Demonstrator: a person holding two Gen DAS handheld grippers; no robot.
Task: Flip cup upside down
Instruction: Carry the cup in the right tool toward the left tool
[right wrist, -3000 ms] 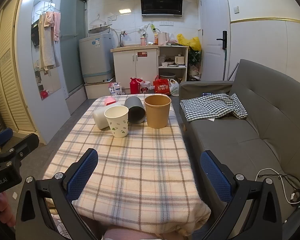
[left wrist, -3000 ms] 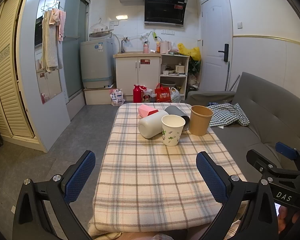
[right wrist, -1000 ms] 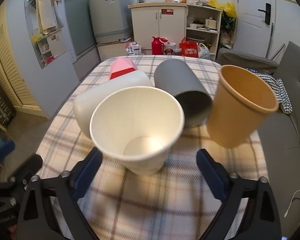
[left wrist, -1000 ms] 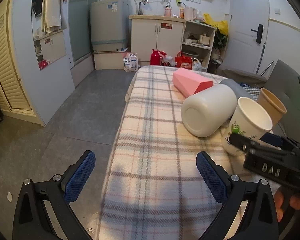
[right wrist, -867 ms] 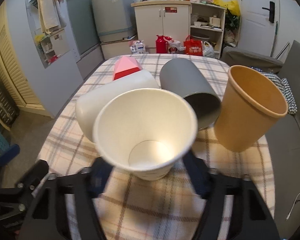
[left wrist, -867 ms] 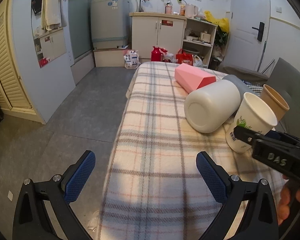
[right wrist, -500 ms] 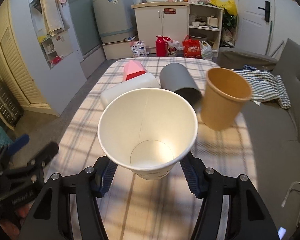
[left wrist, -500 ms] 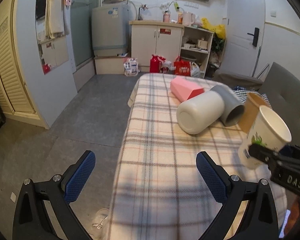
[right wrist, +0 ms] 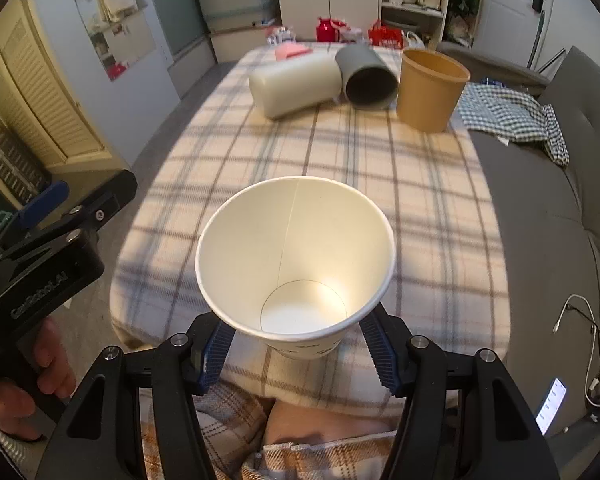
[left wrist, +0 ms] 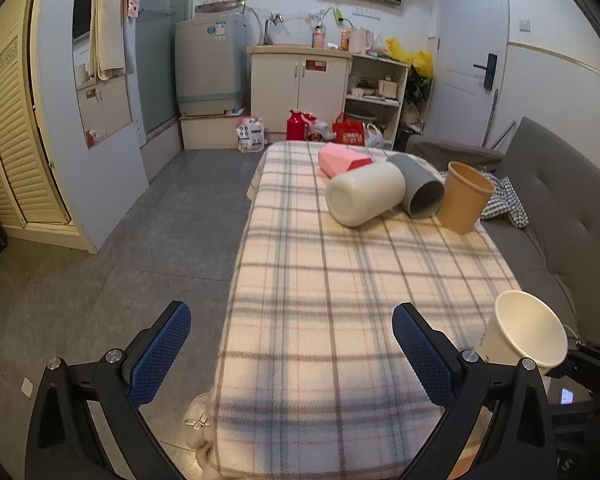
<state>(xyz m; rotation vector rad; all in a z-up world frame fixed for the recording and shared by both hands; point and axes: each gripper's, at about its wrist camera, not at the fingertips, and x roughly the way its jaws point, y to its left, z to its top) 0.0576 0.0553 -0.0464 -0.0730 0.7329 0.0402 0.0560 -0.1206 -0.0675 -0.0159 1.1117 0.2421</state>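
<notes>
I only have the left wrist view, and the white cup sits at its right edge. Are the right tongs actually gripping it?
Observer: Yes. The right wrist view shows both blue pads of the right tongs pressed against the white cup near its base.
Operator: Anything inside it?
Observer: No, the inside is bare right down to the bottom. The mouth faces forward and up, so the cup is not yet turned over.

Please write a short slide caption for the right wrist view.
Right tool grips white paper cup, mouth facing camera, above plaid table.
</notes>
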